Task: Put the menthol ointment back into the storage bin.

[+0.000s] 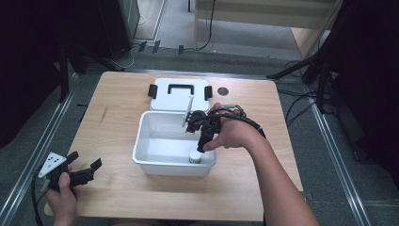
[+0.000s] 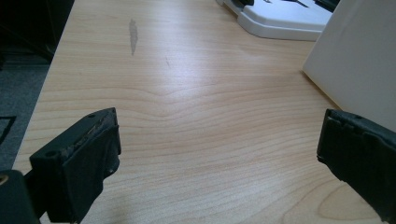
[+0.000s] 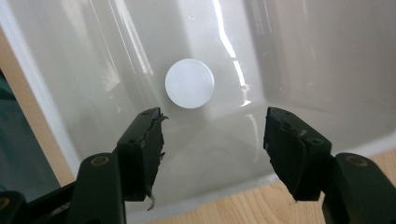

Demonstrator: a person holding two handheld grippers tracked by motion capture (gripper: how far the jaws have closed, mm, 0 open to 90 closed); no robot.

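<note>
right gripper [image 3: 212, 140]: jaws apart, empty, above white-capped bottle [image 3: 190, 83] in bin [image 1: 155, 160] | left gripper [image 2: 219, 149]: wide apart, empty, over table [image 2: 196, 116]

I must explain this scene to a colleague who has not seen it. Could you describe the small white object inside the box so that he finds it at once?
On the wooden table stands an open white plastic bin, its lid lying behind it. In the bin's near right corner stands a small white round-capped container, directly under the open right gripper. Nothing else lies in the bin.

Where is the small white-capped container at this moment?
In the high view, the white-capped container stands inside the white bin, by its near right corner, just below the right claw.
</note>
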